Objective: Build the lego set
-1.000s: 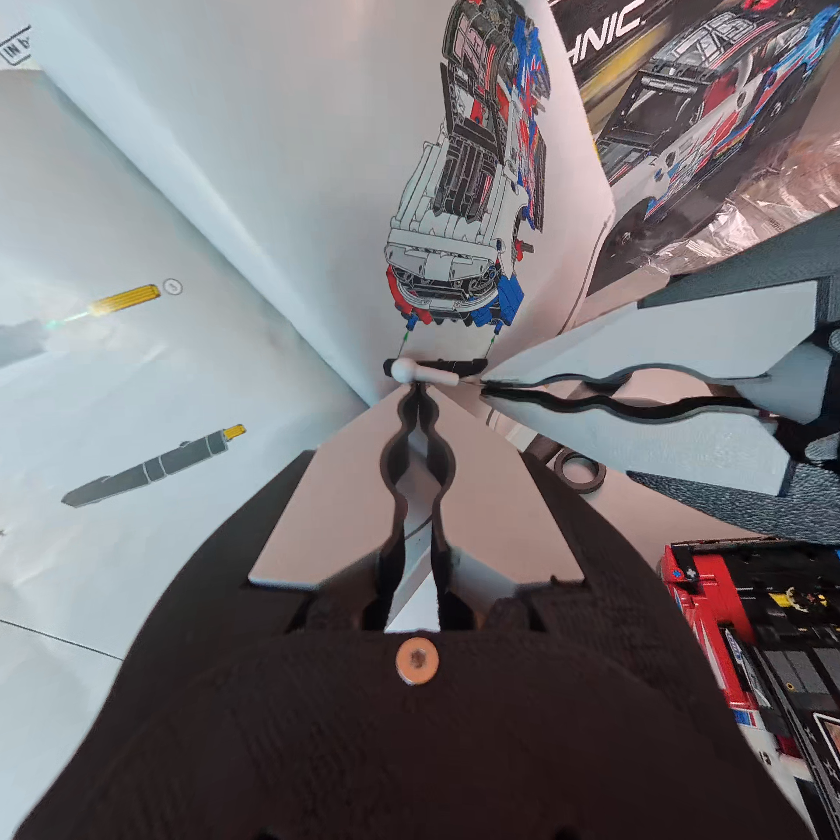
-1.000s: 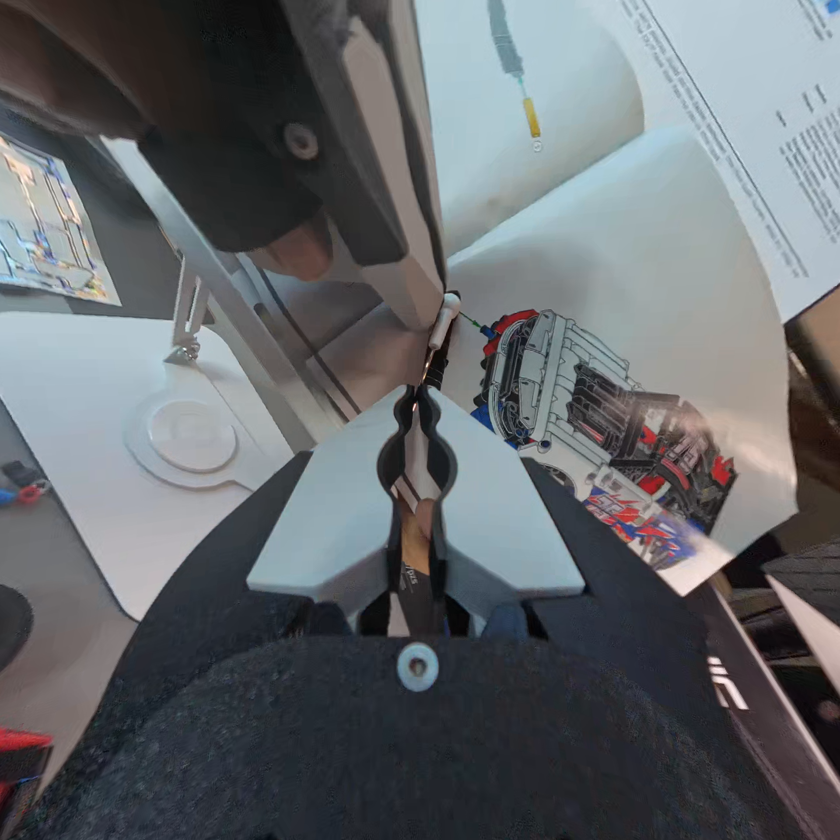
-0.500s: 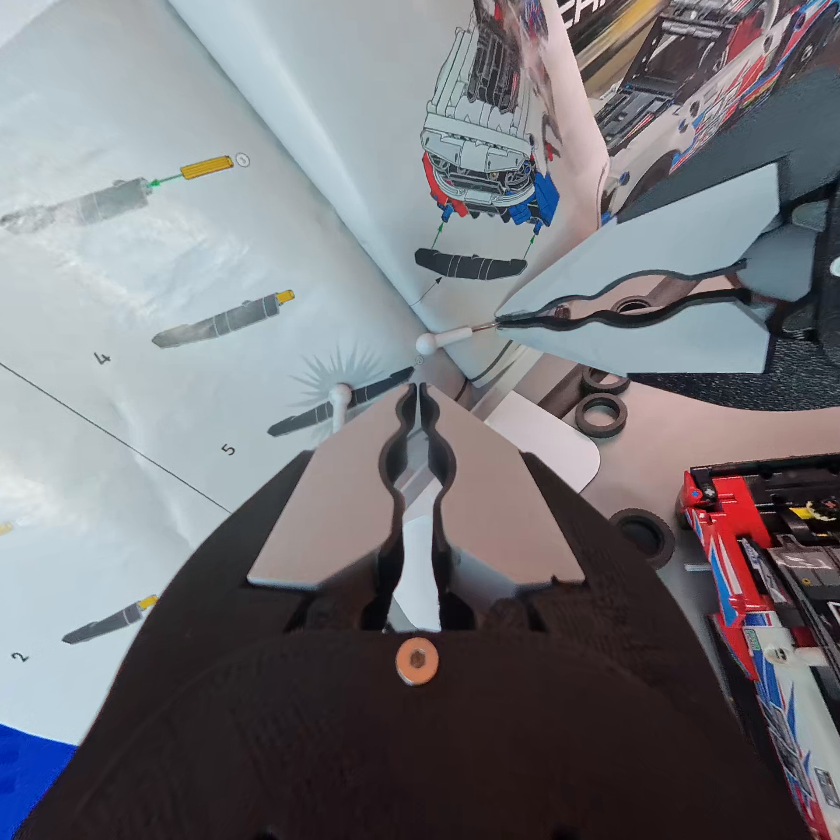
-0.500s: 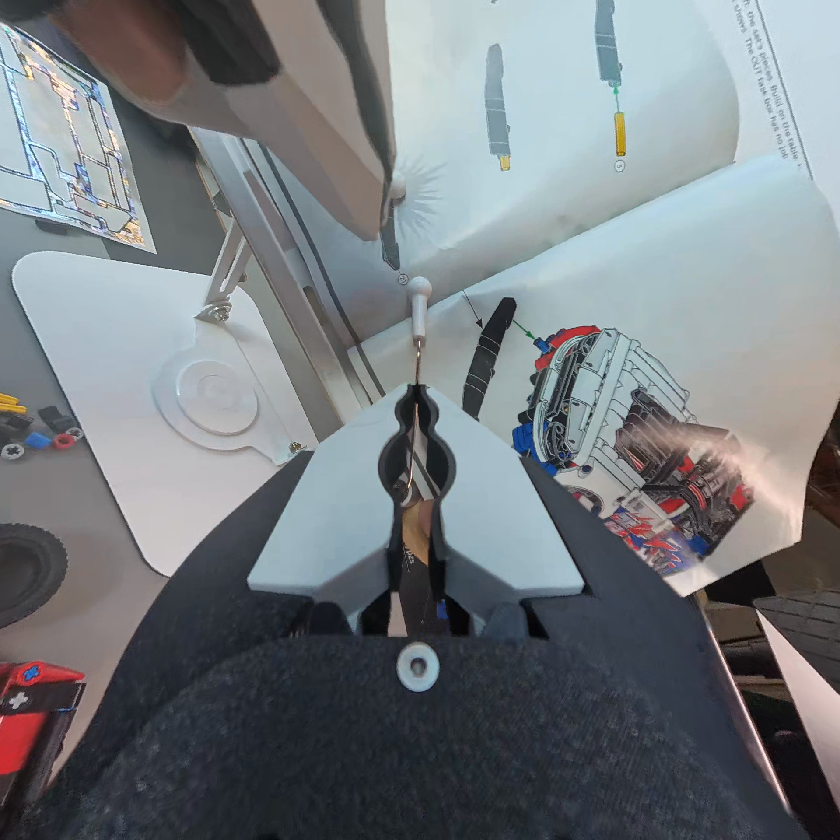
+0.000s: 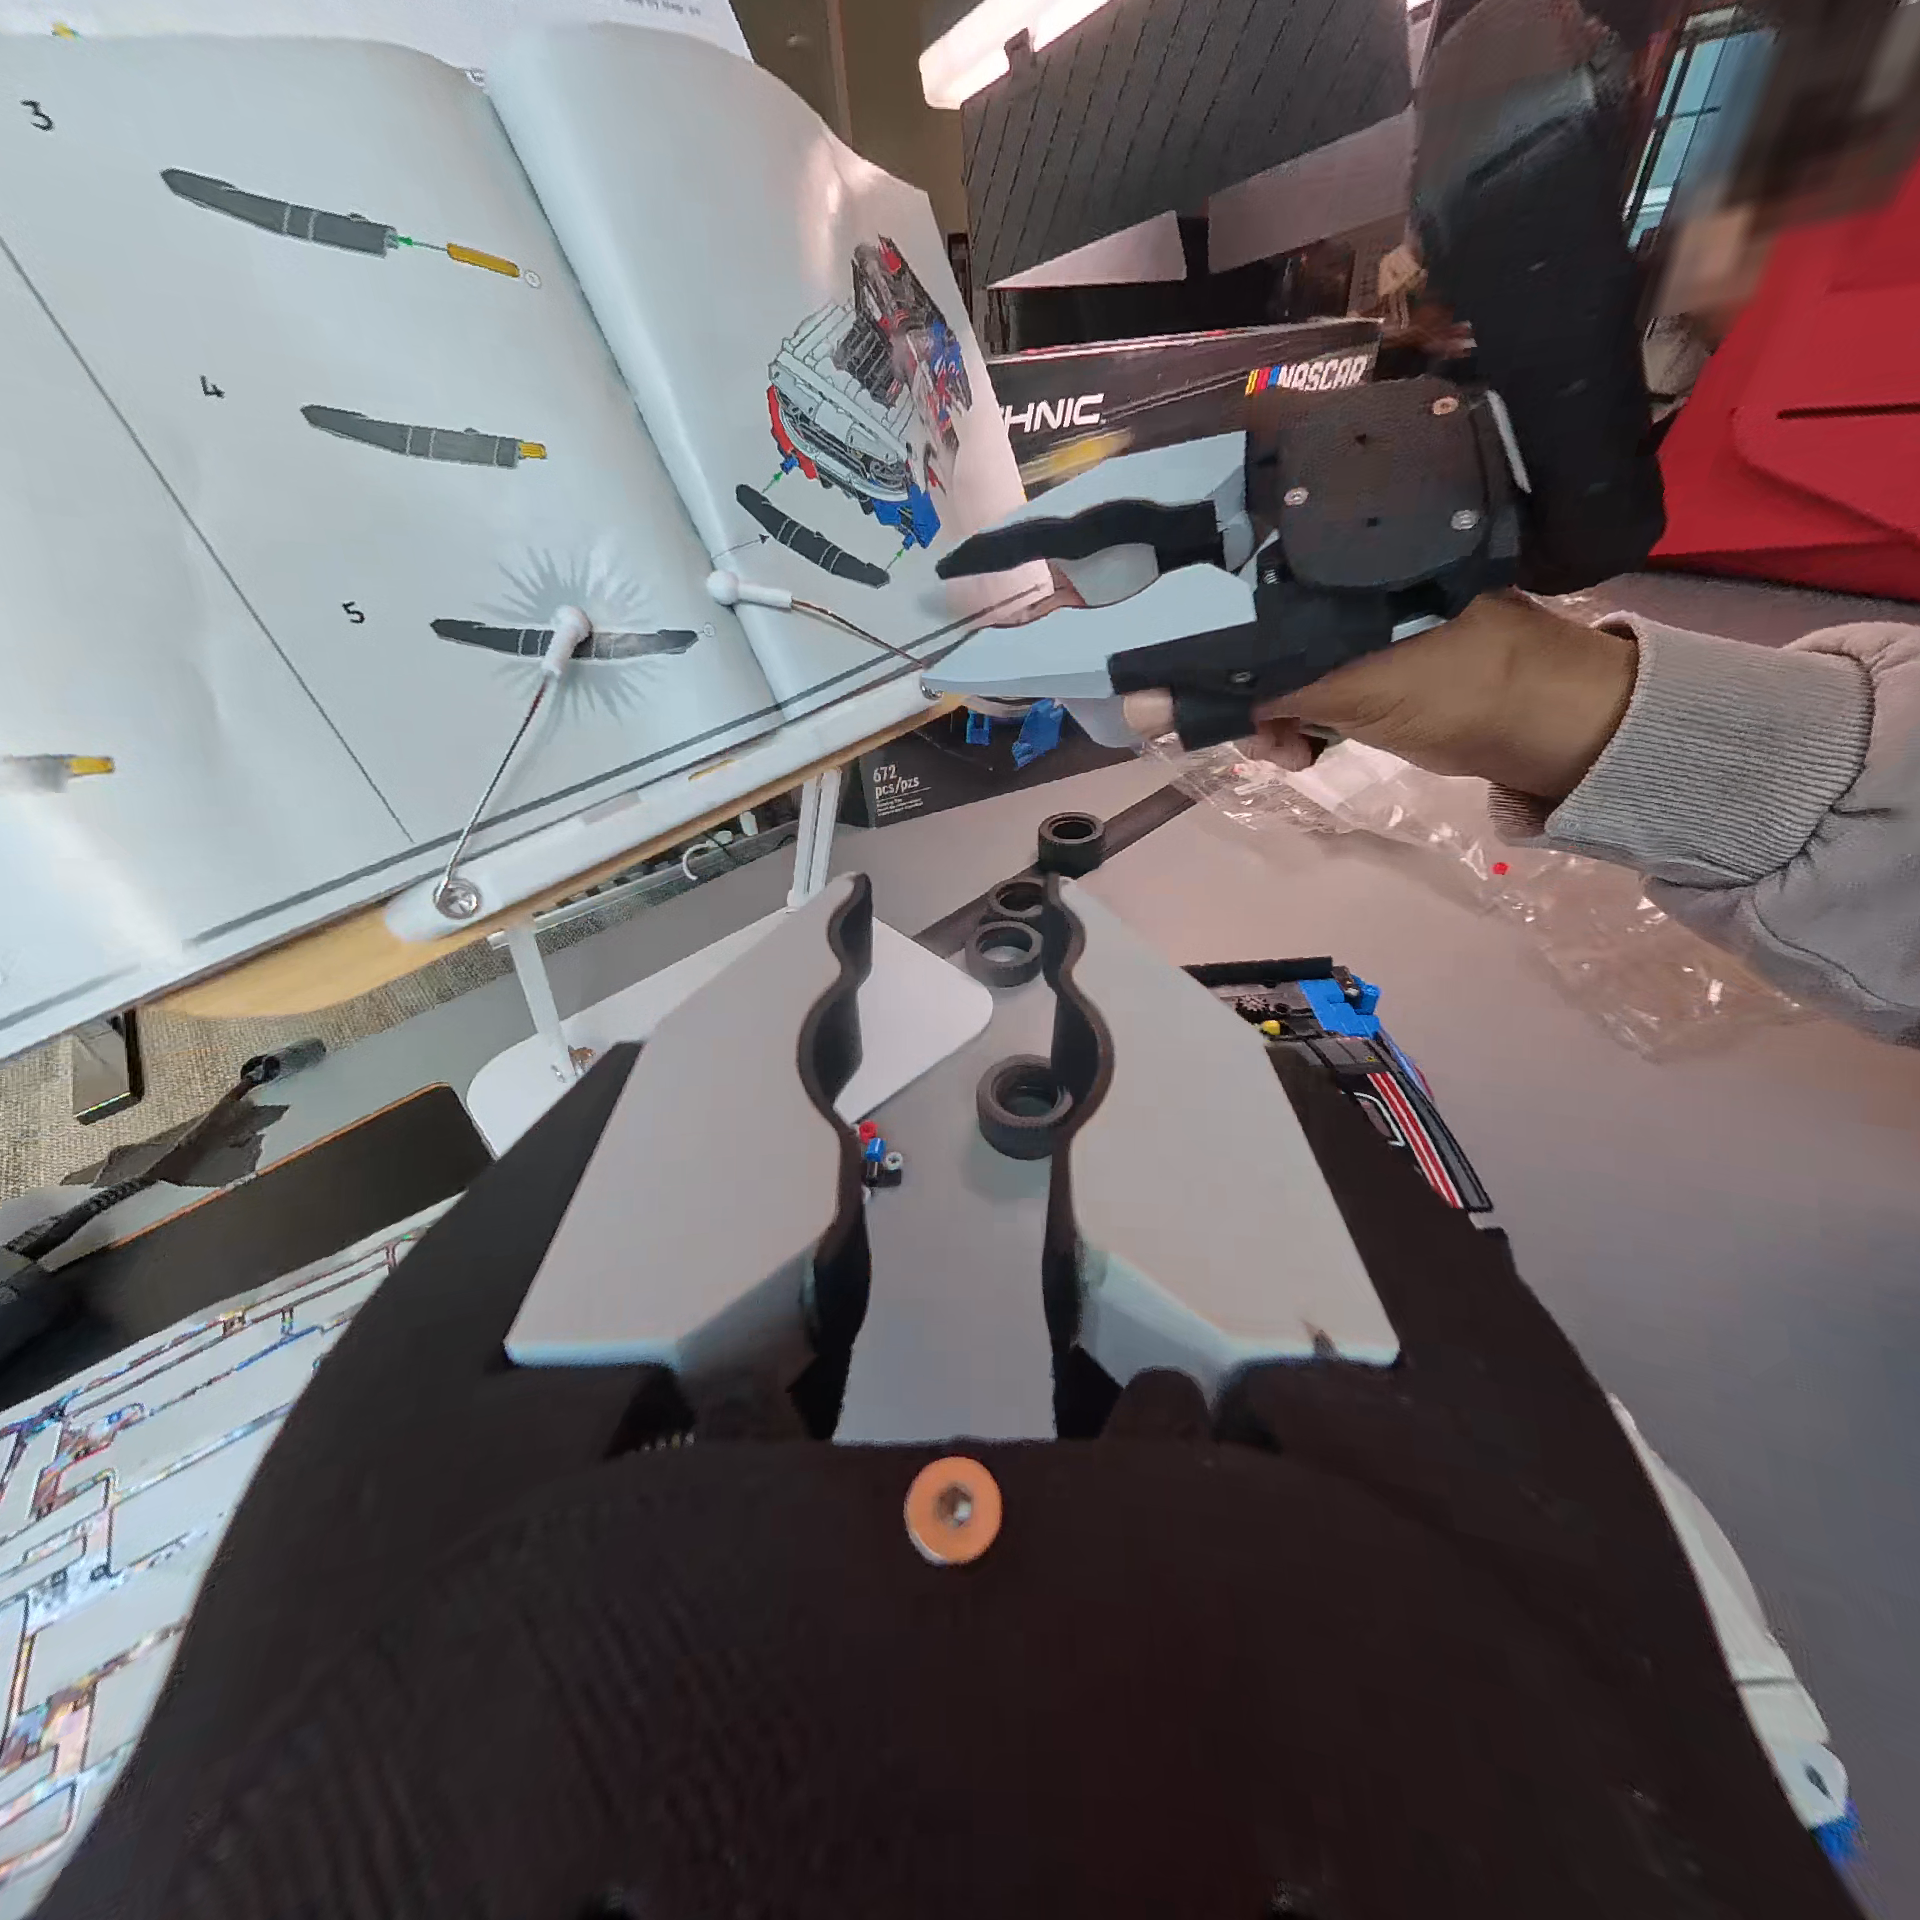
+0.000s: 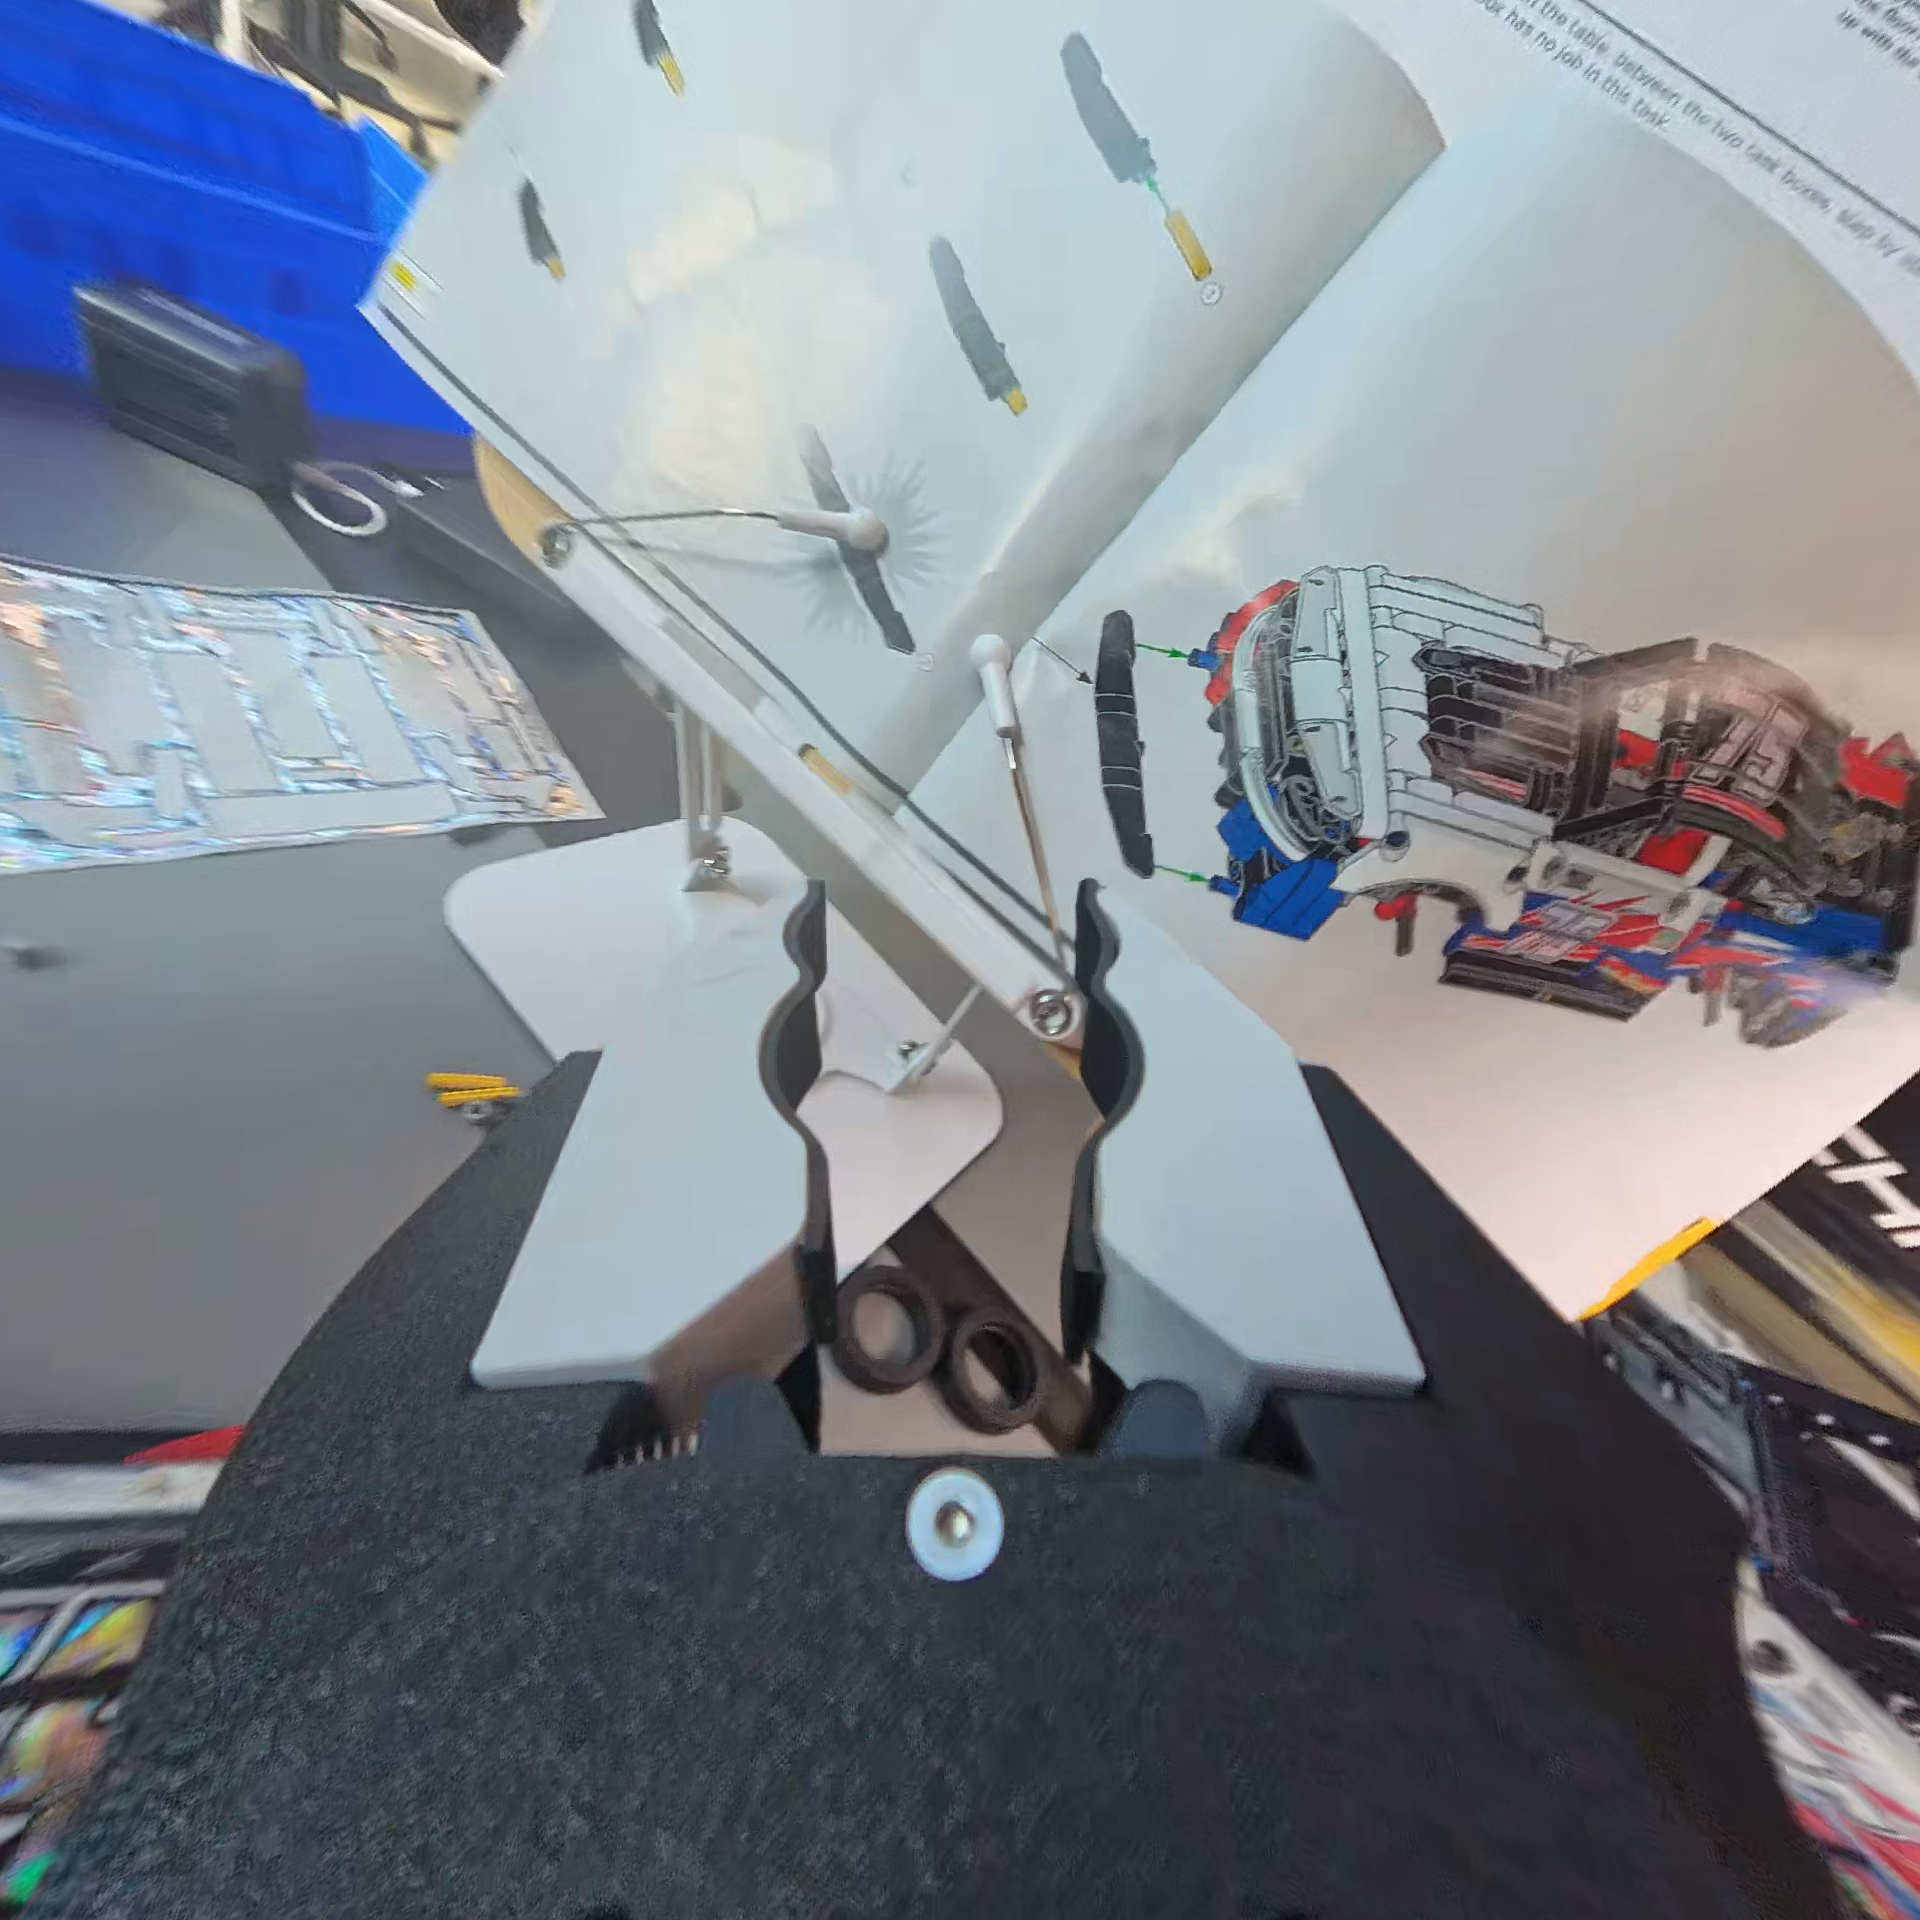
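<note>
The instruction booklet (image 5: 416, 416) lies open on a tilted stand, also in the right wrist view (image 6: 1455, 416). Two wire page-holder arms with white ball tips press on its pages: the left arm (image 5: 569, 629) (image 6: 862, 530) and the right arm (image 5: 727, 590) (image 6: 992, 660). My left gripper (image 5: 956, 904) is open and empty, below and in front of the stand. My right gripper (image 6: 951, 914) is open and empty, its jaws either side of the stand's right end; it also shows in the left wrist view (image 5: 935, 623). The partly built car (image 5: 1351, 1060) sits on the table to the right.
Black tyres (image 5: 1023, 1107) (image 6: 894, 1340) lie on the grey table near the stand's white base plate (image 6: 582, 935). The set's box (image 5: 1174, 405) and a clear plastic bag (image 5: 1558, 904) are at the back right. A shiny sticker sheet (image 6: 208, 717), yellow pins (image 6: 468, 1086) and a blue bin (image 6: 156, 187) are left.
Both grippers were shut at the page-holder arms; now both are open and have pulled back from the booklet. The arms now rest on the pages.
</note>
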`<state>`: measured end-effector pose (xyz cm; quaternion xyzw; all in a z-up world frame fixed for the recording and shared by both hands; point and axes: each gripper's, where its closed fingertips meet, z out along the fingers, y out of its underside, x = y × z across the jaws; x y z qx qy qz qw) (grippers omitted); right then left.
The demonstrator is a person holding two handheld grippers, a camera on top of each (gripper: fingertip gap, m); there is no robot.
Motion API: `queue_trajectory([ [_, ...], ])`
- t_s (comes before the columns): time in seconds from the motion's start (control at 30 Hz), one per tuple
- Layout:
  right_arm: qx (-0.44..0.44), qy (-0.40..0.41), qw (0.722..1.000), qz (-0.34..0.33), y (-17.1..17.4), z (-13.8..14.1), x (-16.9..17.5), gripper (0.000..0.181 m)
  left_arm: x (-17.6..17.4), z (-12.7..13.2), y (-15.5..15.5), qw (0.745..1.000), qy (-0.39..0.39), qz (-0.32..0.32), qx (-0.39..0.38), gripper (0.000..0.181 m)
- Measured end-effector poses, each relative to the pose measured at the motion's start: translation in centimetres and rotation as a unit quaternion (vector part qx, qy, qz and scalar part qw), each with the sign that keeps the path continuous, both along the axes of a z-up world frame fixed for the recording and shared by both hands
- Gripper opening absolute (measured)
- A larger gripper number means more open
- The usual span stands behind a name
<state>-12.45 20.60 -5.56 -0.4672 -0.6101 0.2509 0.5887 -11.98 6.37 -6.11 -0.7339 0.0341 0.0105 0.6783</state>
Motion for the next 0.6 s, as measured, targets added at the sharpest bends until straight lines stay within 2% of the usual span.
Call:
queue_trajectory([
  [0.13,-0.109,-0.014,0.992,0.064,-5.9,-1.4,5.9,0.067,0.9,-0.7,-4.9,1.000,-0.020,-0.002,0.019,0.047],
  [0.23,-0.151,-0.030,0.984,0.086,-9.7,-3.5,11.9,0.078,3.0,-2.2,-9.2,0.999,-0.043,-0.023,0.019,0.061],
  [0.33,-0.201,-0.004,0.974,0.107,-12.9,-4.9,18.3,0.087,4.5,-3.4,-13.6,0.998,-0.058,-0.009,0.025,0.078],
  [0.47,-0.201,0.067,0.975,0.071,-14.7,-5.2,25.4,0.113,6.2,-4.9,-17.8,0.996,-0.076,0.026,0.032,0.107],
  [0.57,-0.218,0.133,0.966,0.043,-16.0,-4.3,29.3,0.127,7.1,-5.9,-19.8,0.993,-0.094,0.050,0.041,0.128],
  [0.6,-0.222,0.154,0.962,0.039,-16.7,-3.9,30.4,0.129,7.7,-5.9,-20.4,0.993,-0.101,0.049,0.048,0.127],
])
